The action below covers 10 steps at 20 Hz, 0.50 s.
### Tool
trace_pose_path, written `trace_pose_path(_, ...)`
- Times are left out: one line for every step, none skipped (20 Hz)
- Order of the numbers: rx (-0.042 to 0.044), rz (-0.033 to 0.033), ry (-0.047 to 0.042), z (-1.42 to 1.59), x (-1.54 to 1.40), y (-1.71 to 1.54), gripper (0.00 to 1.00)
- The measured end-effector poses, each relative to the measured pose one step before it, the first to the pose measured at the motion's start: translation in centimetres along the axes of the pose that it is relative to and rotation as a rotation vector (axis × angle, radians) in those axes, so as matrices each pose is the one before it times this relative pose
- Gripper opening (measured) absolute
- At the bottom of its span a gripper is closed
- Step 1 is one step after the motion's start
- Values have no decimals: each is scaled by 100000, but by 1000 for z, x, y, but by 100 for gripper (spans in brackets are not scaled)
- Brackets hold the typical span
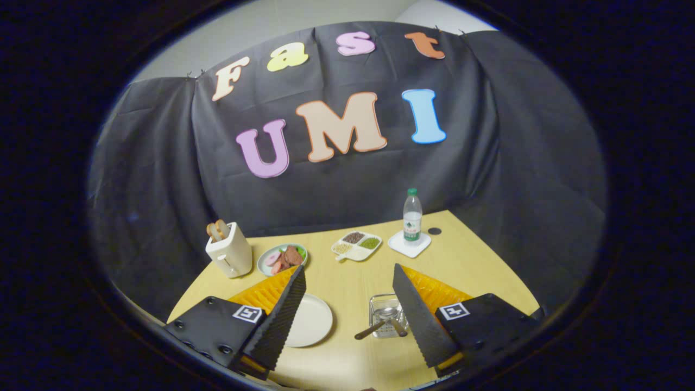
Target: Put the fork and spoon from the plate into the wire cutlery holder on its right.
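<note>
Item: cutlery transfer, closing stage — gripper (347, 304) hanging high over the table (353, 271), fingers spread wide and grasping nothing.

Detail: The plate (312, 320) is lying bare just at 3 o'clock of the near-side finger. The wire cutlery holder (384, 315) is sitting at 3 o'clock of the plate, partly behind the other finger, with two utensils resting in it; one handle (369, 329) is sticking out toward 8 o'clock, and which is the fork and which the spoon cannot be told. Judging the task near done: the sound move is lifting away straight, keeping the fingers apart and clear of that protruding handle. At 12 o'clock: toaster (229, 251), food dish (282, 258), divided tray (357, 244), water bottle (412, 217) on its coaster (408, 245).
</note>
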<state>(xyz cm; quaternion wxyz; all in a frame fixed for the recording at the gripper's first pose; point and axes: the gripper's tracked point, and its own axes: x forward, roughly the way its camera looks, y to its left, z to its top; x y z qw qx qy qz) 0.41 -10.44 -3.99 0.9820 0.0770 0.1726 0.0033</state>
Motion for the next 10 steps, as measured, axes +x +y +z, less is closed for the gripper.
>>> trace_pose_path(-223,-176,-3756,597,-284,259,100)
trace_pose_path(-1159,-149,-3621,480,-351,100,100)
trace_pose_path(-1716,102,-3183,678,-220,145,100)
trace_pose_path(-2001,-221,-3368,601,-394,106,100)
trace_pose_path(-2203,160,-2642,651,-209,116,100)
trace_pose_path(-2271,-59,-2910,657,-280,215,100)
trace_pose_path(-2313,114,-2622,607,-203,129,100)
trace_pose_path(-2165,257,-1644,507,-74,164,100)
trace_pose_path(-1460,62,-961,142,-56,172,100)
trace_pose_path(-828,378,181,-84,-64,273,100)
